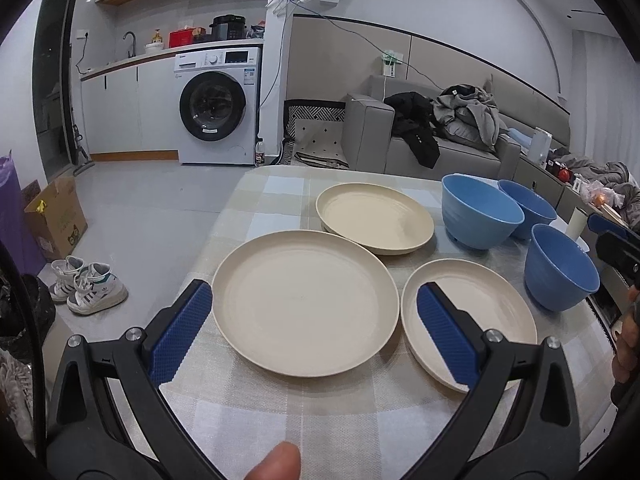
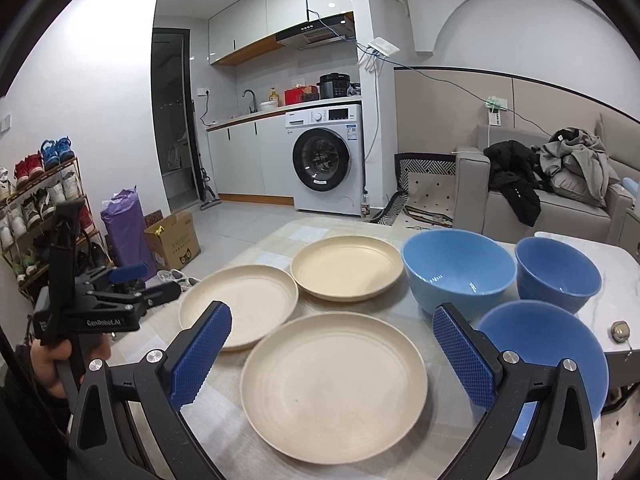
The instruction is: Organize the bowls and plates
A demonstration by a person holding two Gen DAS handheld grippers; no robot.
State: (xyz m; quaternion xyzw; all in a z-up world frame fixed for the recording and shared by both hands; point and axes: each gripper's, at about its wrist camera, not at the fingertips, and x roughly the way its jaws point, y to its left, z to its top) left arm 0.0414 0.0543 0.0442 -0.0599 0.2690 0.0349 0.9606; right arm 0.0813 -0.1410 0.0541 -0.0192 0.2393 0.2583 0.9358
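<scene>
Three cream plates lie on the checked tablecloth. In the left wrist view the near left plate [image 1: 306,302] sits between my open fingers, the near right plate [image 1: 480,316] lies partly under the right finger, and the far plate [image 1: 374,218] is behind. Three blue bowls stand at the right: a light blue bowl [image 1: 480,210], a far bowl [image 1: 528,204] and a near bowl [image 1: 560,266]. My left gripper [image 1: 314,300] is open and empty. My right gripper [image 2: 332,320] is open and empty above the near right plate [image 2: 334,390]; the bowls [image 2: 458,268] stand to its right.
The table's left edge [image 1: 208,240] drops to the floor, with sneakers [image 1: 88,286] and a cardboard box [image 1: 56,216] beside it. A grey sofa [image 1: 440,148] with clothes stands behind the table. The left gripper [image 2: 120,280] shows at the left in the right wrist view.
</scene>
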